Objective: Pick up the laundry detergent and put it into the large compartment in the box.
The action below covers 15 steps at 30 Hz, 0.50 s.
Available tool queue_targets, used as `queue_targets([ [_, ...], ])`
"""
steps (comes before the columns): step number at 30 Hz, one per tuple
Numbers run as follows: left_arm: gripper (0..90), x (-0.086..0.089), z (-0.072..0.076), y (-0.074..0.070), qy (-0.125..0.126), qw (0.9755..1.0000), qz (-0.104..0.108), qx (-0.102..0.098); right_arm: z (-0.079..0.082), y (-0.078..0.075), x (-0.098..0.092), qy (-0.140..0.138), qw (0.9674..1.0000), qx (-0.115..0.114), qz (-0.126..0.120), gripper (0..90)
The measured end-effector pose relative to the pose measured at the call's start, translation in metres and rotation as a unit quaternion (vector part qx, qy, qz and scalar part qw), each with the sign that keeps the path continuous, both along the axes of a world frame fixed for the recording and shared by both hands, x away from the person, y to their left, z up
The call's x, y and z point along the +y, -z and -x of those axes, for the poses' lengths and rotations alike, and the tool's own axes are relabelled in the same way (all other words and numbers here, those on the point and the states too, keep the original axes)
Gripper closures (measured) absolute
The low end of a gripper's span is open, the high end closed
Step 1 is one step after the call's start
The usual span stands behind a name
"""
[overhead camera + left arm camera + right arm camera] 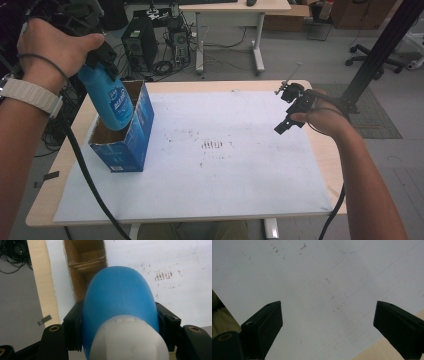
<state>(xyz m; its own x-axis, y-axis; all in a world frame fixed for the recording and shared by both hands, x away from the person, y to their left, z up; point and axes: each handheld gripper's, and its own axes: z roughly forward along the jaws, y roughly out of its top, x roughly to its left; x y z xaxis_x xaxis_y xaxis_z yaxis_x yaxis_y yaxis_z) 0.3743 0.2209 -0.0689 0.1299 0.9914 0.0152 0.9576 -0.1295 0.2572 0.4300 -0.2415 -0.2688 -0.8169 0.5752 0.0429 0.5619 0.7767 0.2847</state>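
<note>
A blue plastic bottle with a white cap end hangs bottom-down over the open top of a blue cardboard box at the table's left; its lower end dips into the box mouth. My left gripper is shut on the bottle near its top. In the left gripper view the bottle sits between both black pads, with the box's brown inside beyond it. My right gripper hovers above the right side of the white mat, open, and its own view shows bare mat between the wide jaws of the right gripper.
A white mat with dark smudges covers most of the wooden table. Computer towers, cables and a white desk stand on the floor behind. A black pole rises at the far right. The box stands close to the mat's left edge.
</note>
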Motion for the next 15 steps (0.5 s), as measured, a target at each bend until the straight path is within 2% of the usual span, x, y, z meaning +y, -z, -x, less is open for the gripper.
queue_targets([
  [15, 37.4, 0.019, -0.005, 0.01, -0.037, 0.9993, -0.006, -0.004, -0.002, 0.002, 0.001, 0.001, 1.0, 0.002, 0.001, 8.8],
])
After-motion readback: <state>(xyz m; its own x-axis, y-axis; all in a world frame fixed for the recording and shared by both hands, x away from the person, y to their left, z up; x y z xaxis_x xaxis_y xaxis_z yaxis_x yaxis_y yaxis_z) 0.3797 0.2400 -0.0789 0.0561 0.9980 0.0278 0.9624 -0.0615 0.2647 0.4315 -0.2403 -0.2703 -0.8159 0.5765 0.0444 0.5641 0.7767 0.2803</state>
